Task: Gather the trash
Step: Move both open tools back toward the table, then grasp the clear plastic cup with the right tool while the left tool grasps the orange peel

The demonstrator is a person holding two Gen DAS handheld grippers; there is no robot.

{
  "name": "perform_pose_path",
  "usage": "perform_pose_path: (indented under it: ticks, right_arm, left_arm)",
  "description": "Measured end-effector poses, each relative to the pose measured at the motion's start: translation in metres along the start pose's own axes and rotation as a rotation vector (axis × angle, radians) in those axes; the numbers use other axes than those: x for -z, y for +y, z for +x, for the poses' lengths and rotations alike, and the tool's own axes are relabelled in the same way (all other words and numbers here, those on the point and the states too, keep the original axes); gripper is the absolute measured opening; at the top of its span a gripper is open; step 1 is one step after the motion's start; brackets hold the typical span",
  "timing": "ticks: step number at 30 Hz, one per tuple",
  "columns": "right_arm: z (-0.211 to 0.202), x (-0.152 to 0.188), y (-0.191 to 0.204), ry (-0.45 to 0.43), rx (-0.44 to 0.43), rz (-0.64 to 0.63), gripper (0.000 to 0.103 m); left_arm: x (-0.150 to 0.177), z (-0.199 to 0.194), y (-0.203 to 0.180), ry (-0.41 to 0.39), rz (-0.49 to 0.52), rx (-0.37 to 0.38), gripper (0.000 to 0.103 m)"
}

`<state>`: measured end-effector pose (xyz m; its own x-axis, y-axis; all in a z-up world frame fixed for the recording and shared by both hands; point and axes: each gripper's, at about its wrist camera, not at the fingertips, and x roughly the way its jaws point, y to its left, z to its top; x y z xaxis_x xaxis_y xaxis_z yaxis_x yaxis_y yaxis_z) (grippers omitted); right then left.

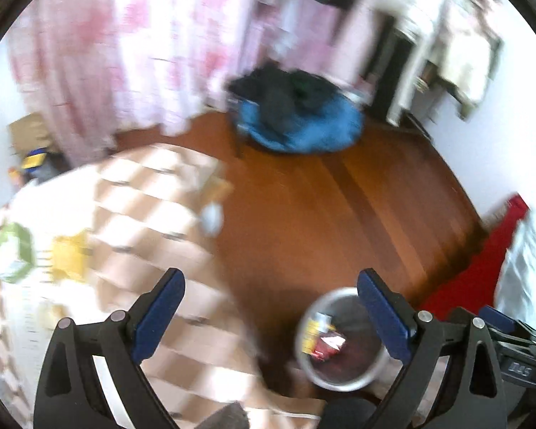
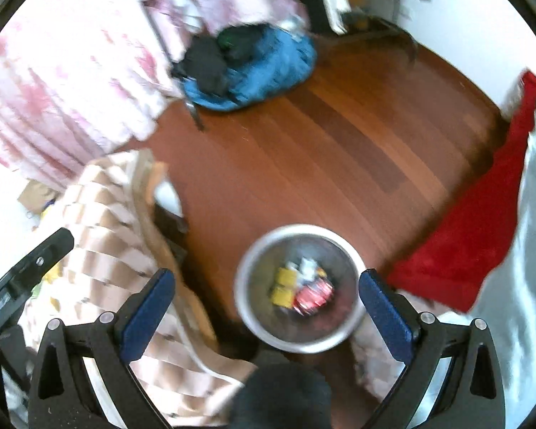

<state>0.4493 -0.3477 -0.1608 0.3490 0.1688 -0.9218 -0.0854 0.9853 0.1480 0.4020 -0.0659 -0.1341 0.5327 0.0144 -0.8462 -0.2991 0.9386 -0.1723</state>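
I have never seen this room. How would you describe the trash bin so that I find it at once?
Look at the brown wooden floor between the checkered bed cover and the red cloth. There stands a round metal bin, seen from above, with yellow and red wrappers inside. It is the only shiny silver container on the floor.

Bin (image 2: 300, 339): brushed metal, dull sheen on rim; inside it, glossy yellow and red wrappers (image 2: 302, 291), foil-like. Floor (image 2: 339, 150) around bin: reddish wood planks, smooth, low gloss. Left of bin: checked beige cloth (image 2: 103, 250), matt, soft. Right of bin: red cloth (image 2: 482, 236), plush, matt. Right claw (image 2: 268, 307): matt black plastic, blue textured pads (image 2: 146, 318).
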Motion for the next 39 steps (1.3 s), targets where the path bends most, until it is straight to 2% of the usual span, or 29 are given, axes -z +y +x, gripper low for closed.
perform_pose_path:
  ticks: [3, 4, 7, 10, 13, 16, 18, 23, 24, 25, 26, 27, 29, 30, 33, 34, 36, 37, 38, 39]
  right_arm:
    - [-0.004, -0.008, 0.062, -0.004, -0.055, -0.056, 0.103]
    - [-0.002, -0.008, 0.082, 0.002, -0.078, -0.075, 0.103]
    - [0.017, -0.004, 0.150, 0.081, -0.176, -0.134, 0.103]
    - [0.052, 0.011, 0.219, 0.171, -0.256, -0.198, 0.103]
    - [0.085, 0.032, 0.260, 0.224, -0.316, -0.224, 0.102]
    - [0.125, 0.052, 0.295, 0.265, -0.352, -0.235, 0.095]
    - [0.146, 0.065, 0.307, 0.289, -0.366, -0.235, 0.091]
    - [0.185, 0.086, 0.326, 0.340, -0.323, -0.237, 0.072]
    - [0.187, 0.090, 0.327, 0.338, -0.310, -0.231, 0.072]
    - [0.185, 0.093, 0.330, 0.313, -0.307, -0.239, 0.066]
    - [0.186, 0.096, 0.333, 0.316, -0.318, -0.254, 0.052]
    - [0.187, 0.099, 0.336, 0.324, -0.305, -0.267, 0.044]
    - [0.186, 0.104, 0.342, 0.302, -0.268, -0.303, 0.032]
    - [0.185, 0.109, 0.345, 0.297, -0.261, -0.328, 0.032]
    - [0.182, 0.112, 0.348, 0.287, -0.248, -0.346, 0.029]
    - [0.178, 0.110, 0.350, 0.281, -0.248, -0.347, 0.029]
    - [0.172, 0.107, 0.348, 0.263, -0.239, -0.356, 0.029]
    - [0.169, 0.104, 0.347, 0.255, -0.236, -0.360, 0.029]
    - [0.168, 0.103, 0.346, 0.251, -0.234, -0.362, 0.029]
    - [0.167, 0.102, 0.346, 0.249, -0.232, -0.365, 0.029]
  left_arm:
    - [-0.004, -0.019, 0.054, -0.034, -0.057, -0.119, 0.099]
    - [-0.003, -0.026, 0.083, -0.034, -0.092, -0.181, 0.099]
    - [0.016, -0.029, 0.142, 0.010, -0.156, -0.299, 0.100]
    - [0.045, -0.018, 0.186, 0.069, -0.209, -0.354, 0.101]
    - [0.083, 0.002, 0.229, 0.125, -0.252, -0.393, 0.101]
    - [0.101, 0.013, 0.253, 0.137, -0.281, -0.397, 0.101]
    - [0.107, 0.021, 0.265, 0.148, -0.308, -0.362, 0.101]
    - [0.110, 0.025, 0.277, 0.162, -0.339, -0.303, 0.101]
    - [0.110, 0.023, 0.278, 0.162, -0.346, -0.290, 0.101]
    - [0.109, 0.023, 0.278, 0.159, -0.353, -0.271, 0.100]
    - [0.109, 0.023, 0.278, 0.160, -0.356, -0.261, 0.100]
    - [0.107, 0.025, 0.276, 0.163, -0.354, -0.248, 0.100]
    - [0.107, 0.031, 0.275, 0.180, -0.349, -0.222, 0.100]
    - [0.106, 0.034, 0.275, 0.183, -0.345, -0.209, 0.100]
    - [0.104, 0.042, 0.269, 0.174, -0.313, -0.205, 0.091]
    - [0.103, 0.043, 0.268, 0.174, -0.302, -0.205, 0.081]
    - [0.101, 0.049, 0.266, 0.172, -0.293, -0.208, 0.071]
    - [0.101, 0.051, 0.265, 0.172, -0.284, -0.215, 0.061]
    - [0.101, 0.054, 0.264, 0.175, -0.274, -0.221, 0.043]
    - [0.102, 0.056, 0.263, 0.182, -0.268, -0.221, 0.033]
